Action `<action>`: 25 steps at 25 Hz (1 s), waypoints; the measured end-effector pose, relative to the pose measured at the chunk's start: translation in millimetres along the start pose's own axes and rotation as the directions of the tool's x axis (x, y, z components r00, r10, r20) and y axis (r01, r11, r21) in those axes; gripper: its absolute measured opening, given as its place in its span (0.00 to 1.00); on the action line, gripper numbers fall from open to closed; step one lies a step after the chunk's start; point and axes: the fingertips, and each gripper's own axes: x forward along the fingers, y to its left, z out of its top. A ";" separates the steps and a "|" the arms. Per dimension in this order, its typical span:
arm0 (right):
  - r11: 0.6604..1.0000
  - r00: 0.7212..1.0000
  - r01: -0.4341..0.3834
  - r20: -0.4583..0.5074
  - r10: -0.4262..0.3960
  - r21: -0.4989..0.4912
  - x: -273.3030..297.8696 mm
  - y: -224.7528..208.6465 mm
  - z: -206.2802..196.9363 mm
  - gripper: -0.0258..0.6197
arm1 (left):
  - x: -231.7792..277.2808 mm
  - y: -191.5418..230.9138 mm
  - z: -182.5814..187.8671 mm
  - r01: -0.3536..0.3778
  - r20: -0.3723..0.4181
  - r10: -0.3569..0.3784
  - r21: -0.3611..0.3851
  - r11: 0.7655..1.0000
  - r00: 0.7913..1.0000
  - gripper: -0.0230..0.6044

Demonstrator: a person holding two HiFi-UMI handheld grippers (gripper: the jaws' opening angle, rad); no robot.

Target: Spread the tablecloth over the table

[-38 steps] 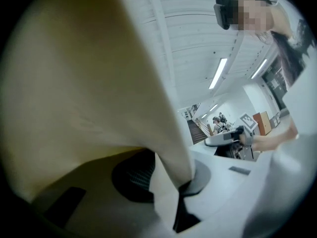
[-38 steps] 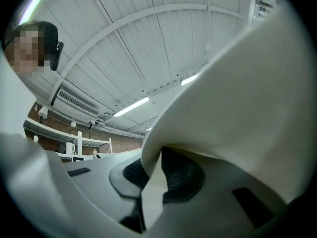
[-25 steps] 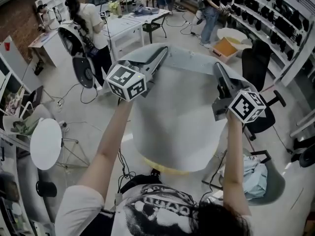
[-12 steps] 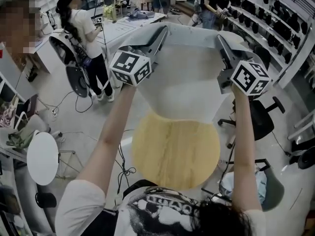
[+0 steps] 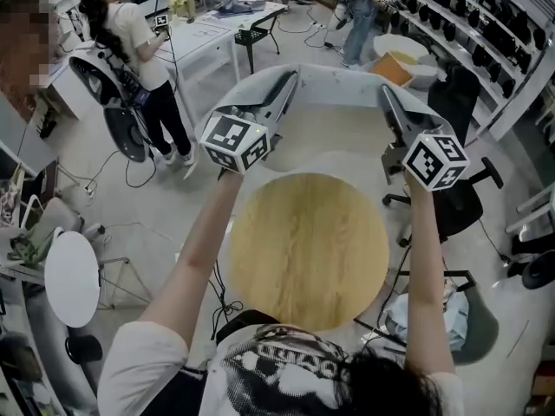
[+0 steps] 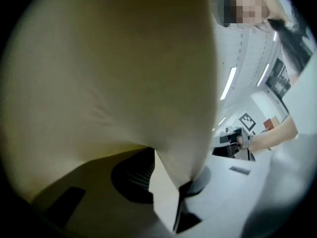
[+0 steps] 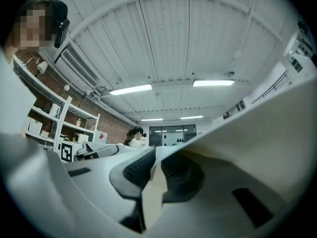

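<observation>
The round wooden desk (image 5: 308, 250) sits right below the person, and its top is bare wood. The tablecloth (image 5: 338, 128) is not on it. It is up in the air past the far side of the desk, stretched like a pale sheet between the two tools. Its bottom edge hangs close to the far rim of the desk (I cannot tell if it touches).

The left hand-held gripper (image 5: 290, 80) pinches one top corner of the tablecloth. In the left gripper view, the hand-held gripper (image 6: 168, 182) has its two dark pads squeezed on a thin fold of cloth, and the rest of the tablecloth (image 6: 109, 68) billows up and fills most of that view.

The right hand-held gripper (image 5: 384, 94) pinches the other top corner. In the right gripper view, its pads (image 7: 138, 168) are pressed on a pale strip of the tablecloth (image 7: 154, 182), held between the tips of the hand-held gripper (image 7: 157, 175).

Both arms reach forward over the desk, one on each side.

A black chair (image 5: 460, 206) stands on the right, close to the desk. A small white table (image 5: 71, 277) stands off to the left. A pale blue bag (image 5: 434, 306) lies on the floor near the chair. Farther back, a person in a white top (image 5: 130, 33) stands by other white furniture.
</observation>
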 end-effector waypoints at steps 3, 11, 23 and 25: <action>0.999 0.998 0.021 -0.054 -0.019 0.029 -14.6 1.3 -36.1 0.10 | -15.7 -11.5 -34.5 0.008 -0.048 -0.012 -0.070 0.997 0.999 0.14; 0.990 0.991 0.067 -0.127 -0.051 0.127 -74.5 29.7 -108.6 0.10 | -74.2 -56.0 -94.1 0.008 -0.121 -0.033 -0.198 0.980 0.992 0.14; 0.906 0.975 0.174 -0.198 -0.103 0.386 -154.6 84.1 -192.3 0.08 | -170.1 -114.7 -142.7 -0.050 -0.232 -0.039 -0.369 0.928 0.972 0.13; 0.890 0.972 0.182 -0.212 -0.099 0.419 -166.6 88.9 -203.9 0.08 | -183.5 -125.0 -149.1 -0.079 -0.249 -0.030 -0.416 0.906 0.968 0.13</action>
